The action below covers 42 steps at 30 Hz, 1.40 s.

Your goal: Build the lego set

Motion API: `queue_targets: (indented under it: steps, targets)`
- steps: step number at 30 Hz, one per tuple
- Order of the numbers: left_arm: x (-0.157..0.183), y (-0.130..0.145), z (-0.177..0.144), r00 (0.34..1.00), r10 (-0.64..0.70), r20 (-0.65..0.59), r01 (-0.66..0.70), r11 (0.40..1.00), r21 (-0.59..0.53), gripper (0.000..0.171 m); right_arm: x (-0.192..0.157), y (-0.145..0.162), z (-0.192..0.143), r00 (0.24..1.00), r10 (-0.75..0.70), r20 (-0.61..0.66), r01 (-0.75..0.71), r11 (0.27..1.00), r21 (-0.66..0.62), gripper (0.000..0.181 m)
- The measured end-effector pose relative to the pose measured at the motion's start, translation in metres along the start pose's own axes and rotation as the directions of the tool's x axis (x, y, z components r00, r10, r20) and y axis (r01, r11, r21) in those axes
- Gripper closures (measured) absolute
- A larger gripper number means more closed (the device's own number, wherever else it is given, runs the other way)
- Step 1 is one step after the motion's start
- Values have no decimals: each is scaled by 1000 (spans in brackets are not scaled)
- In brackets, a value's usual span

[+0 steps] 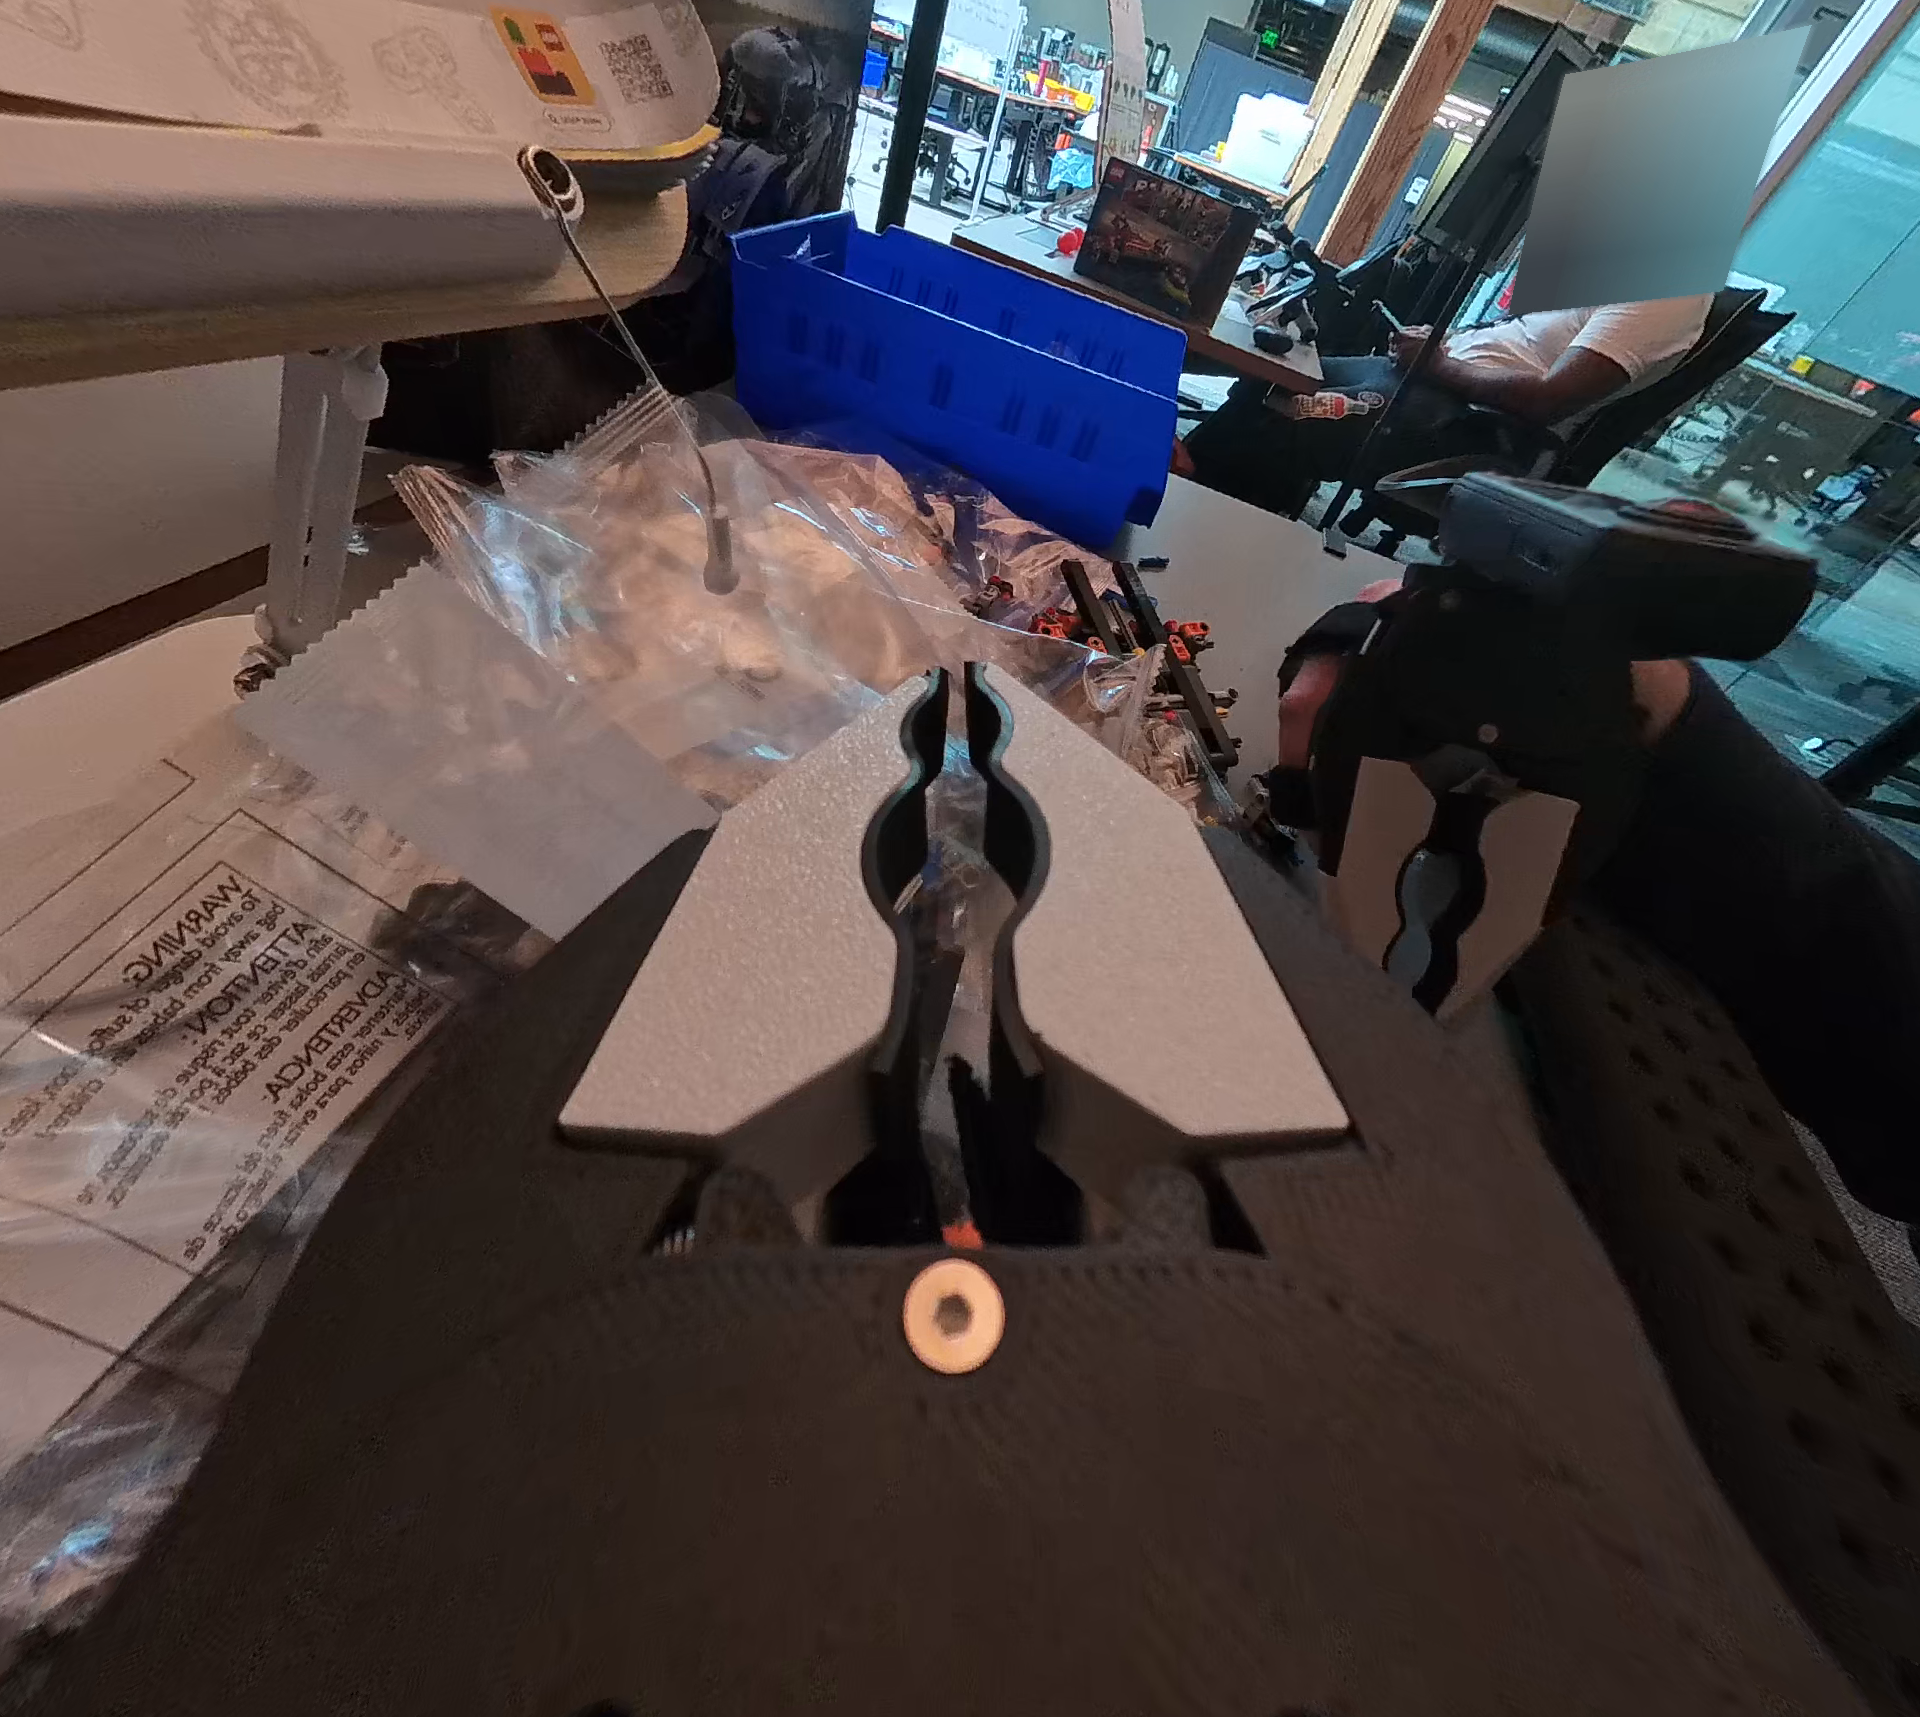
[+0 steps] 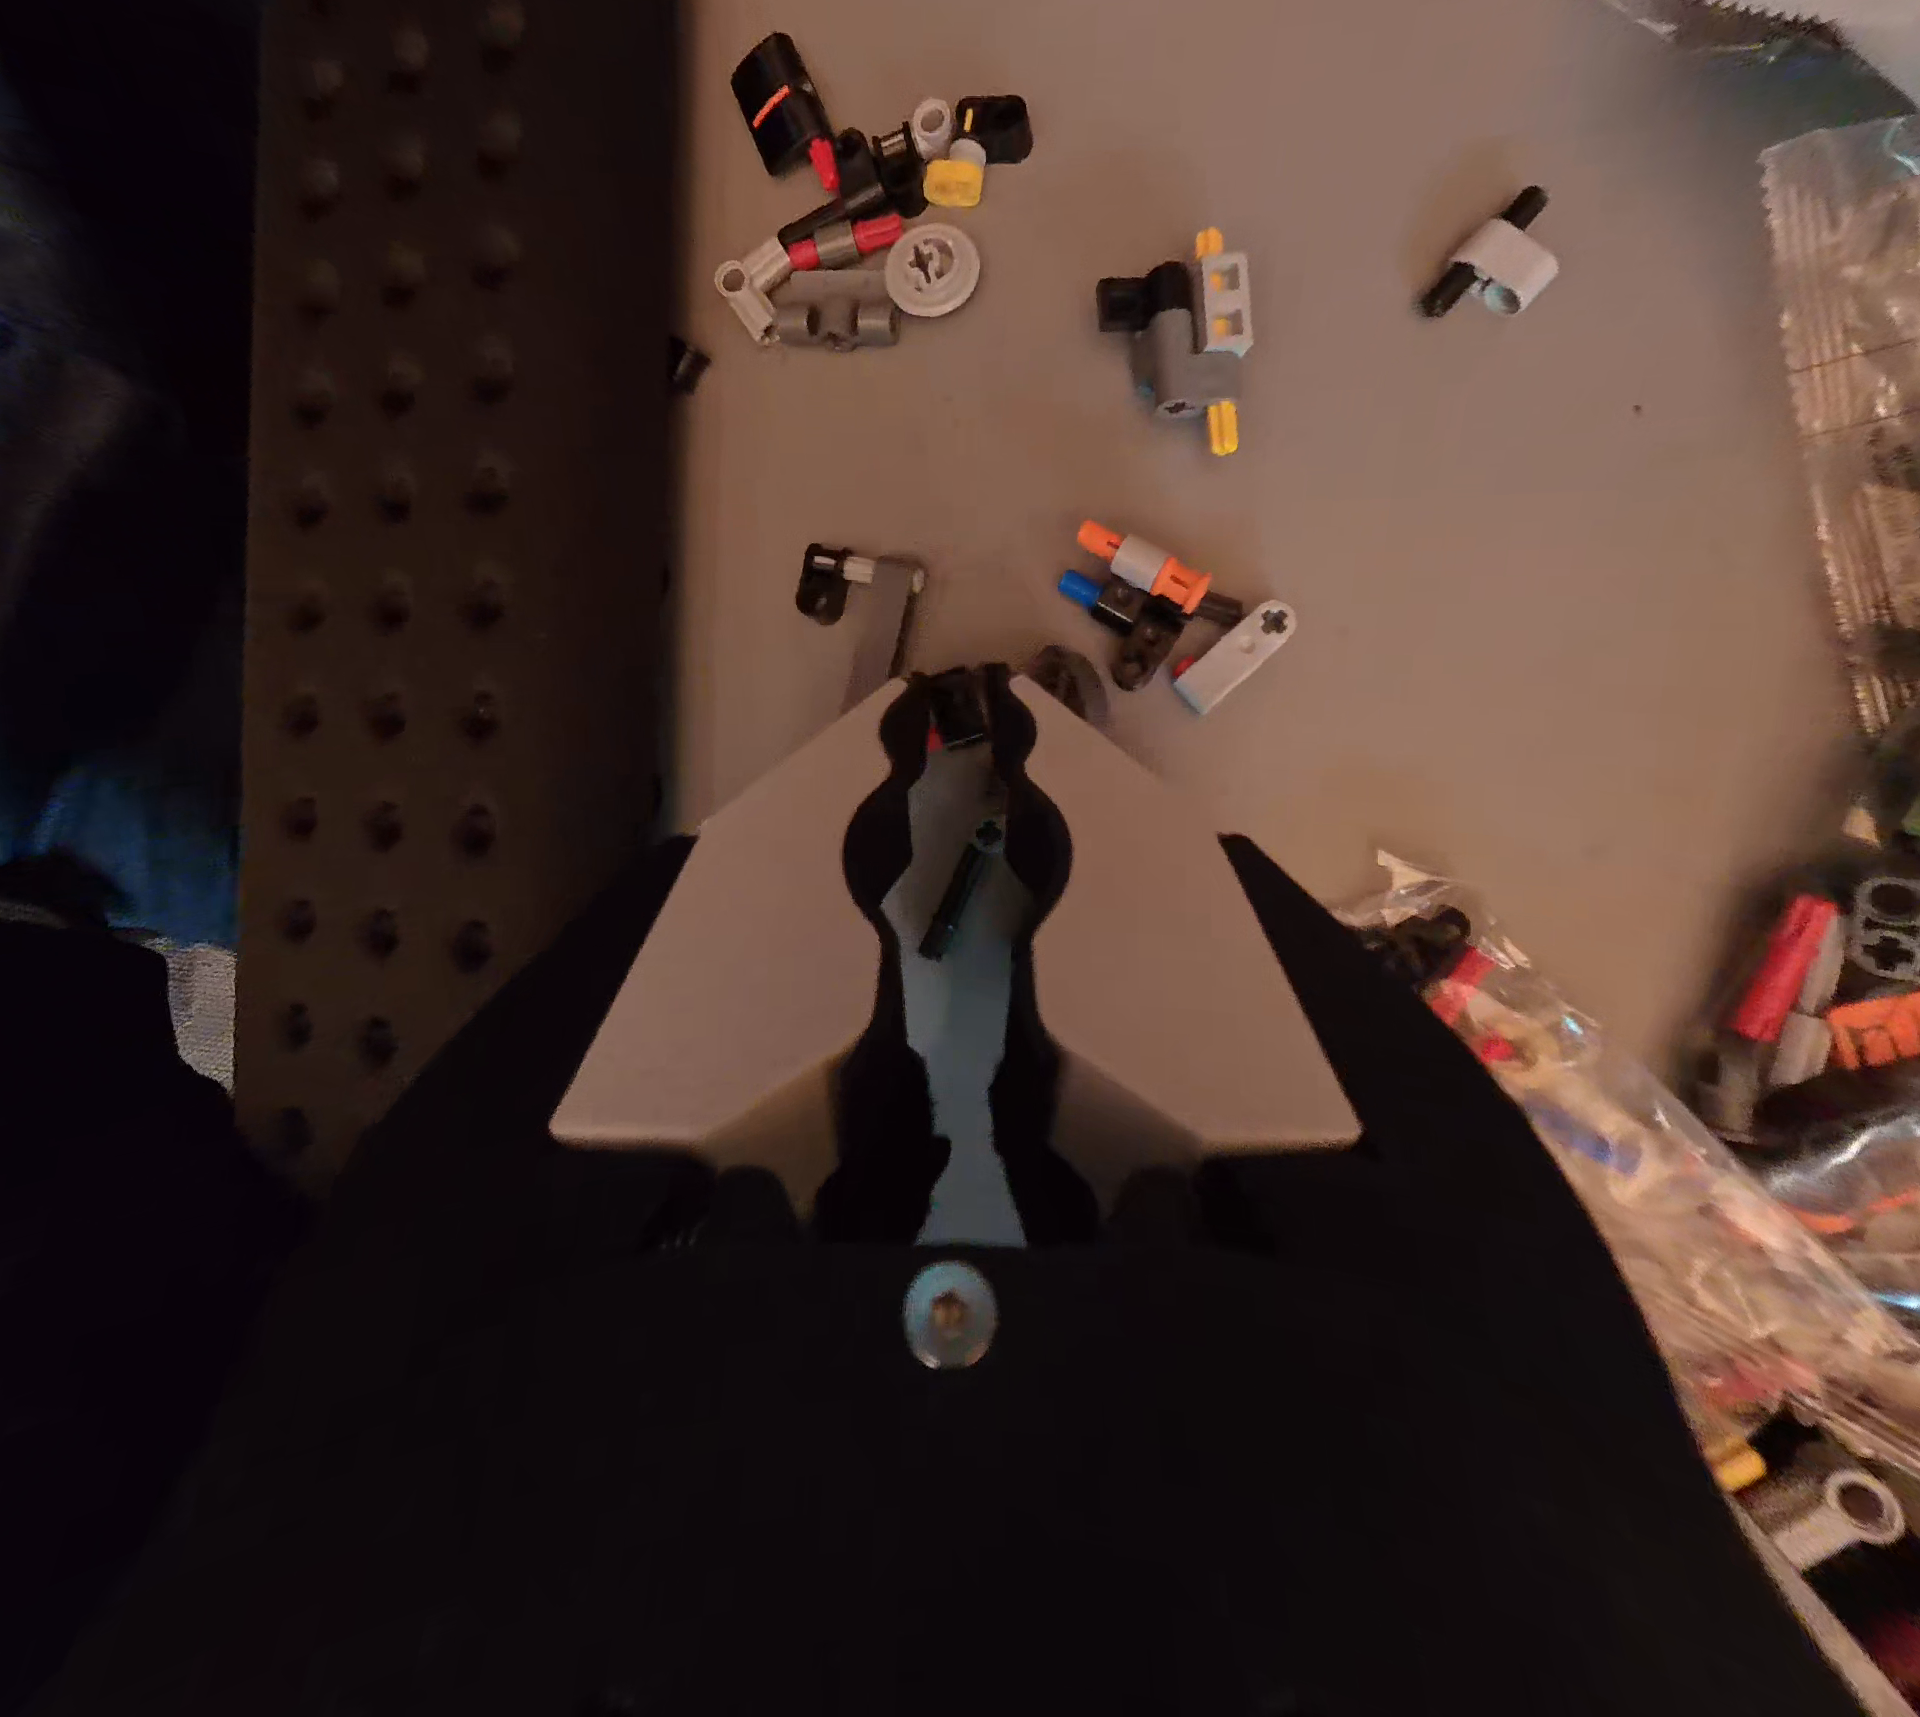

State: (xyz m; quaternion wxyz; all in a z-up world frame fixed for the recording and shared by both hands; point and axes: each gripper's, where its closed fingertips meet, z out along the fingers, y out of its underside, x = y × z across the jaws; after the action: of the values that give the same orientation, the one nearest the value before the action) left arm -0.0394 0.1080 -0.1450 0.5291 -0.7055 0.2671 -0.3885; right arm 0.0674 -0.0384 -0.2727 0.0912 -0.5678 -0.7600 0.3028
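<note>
In the right wrist view my right gripper [image 2: 961, 693] points down at the grey table [image 2: 1455, 628] and is shut on a small black Lego piece with a red bit [image 2: 958, 713]. A black axle [image 2: 961, 893] lies under the jaws. Loose pieces lie ahead: a black, red and yellow cluster [image 2: 862, 213], a grey and yellow assembly [image 2: 1184, 337], an orange and blue cluster [image 2: 1153, 597]. My left gripper [image 1: 956, 680] is shut, above clear bags of parts [image 1: 623, 576]; whether it holds anything is unclear. The right gripper [image 1: 1439, 924] also shows in the left wrist view.
A blue bin [image 1: 956, 358] stands behind the bags. An instruction booklet [image 1: 312, 36] is propped at the upper left. Black beams [image 1: 1153, 639] lie by the bags. A black perforated surface [image 2: 416, 420] borders the table on the left. More bags [image 2: 1818, 1044] lie right. A person [image 1: 1538, 358] sits far back. There is about 20 cm between the tips of the two grippers.
</note>
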Motion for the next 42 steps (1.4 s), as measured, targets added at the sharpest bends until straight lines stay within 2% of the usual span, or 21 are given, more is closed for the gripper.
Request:
queue_targets:
  steps: [1,7,11,16,21,25,31,35,39,42]
  targets:
    - [0,0,0,1000,0,0,0,1000,0,170,-1,-1,0,1000,0,9,0,1000,5,177]
    - [1,1,1,1000,0,-3,0,1000,-5,170,3,-6,1,1000,-2,-10,2,1000,24,179]
    - [1,1,1,1000,0,-3,0,1000,-6,170,-10,-16,-1,998,-47,35,45,997,65,168]
    - [1,2,2,1000,0,-3,0,1000,-9,170,-15,-6,11,997,-39,59,41,999,-23,164]
    - [1,4,3,1000,1,-4,-1,1000,-16,170,-11,-7,13,998,-50,30,51,998,-33,176]
    - [1,6,5,1000,6,0,-6,1000,-26,170,-5,-16,9,998,-70,-2,70,997,14,176]
    - [-6,20,9,996,67,62,-60,992,-113,163,24,-36,-19,985,-38,-170,67,984,164,176]
    - [-1,13,9,993,99,69,-91,990,-105,152,45,-48,-39,956,3,-293,76,964,256,177]
    - [16,8,10,989,146,29,-143,985,-97,146,62,-57,-58,906,29,-422,116,943,313,176]
    - [34,16,15,983,174,-57,-180,974,-136,148,69,-65,-76,861,47,-506,162,919,360,176]
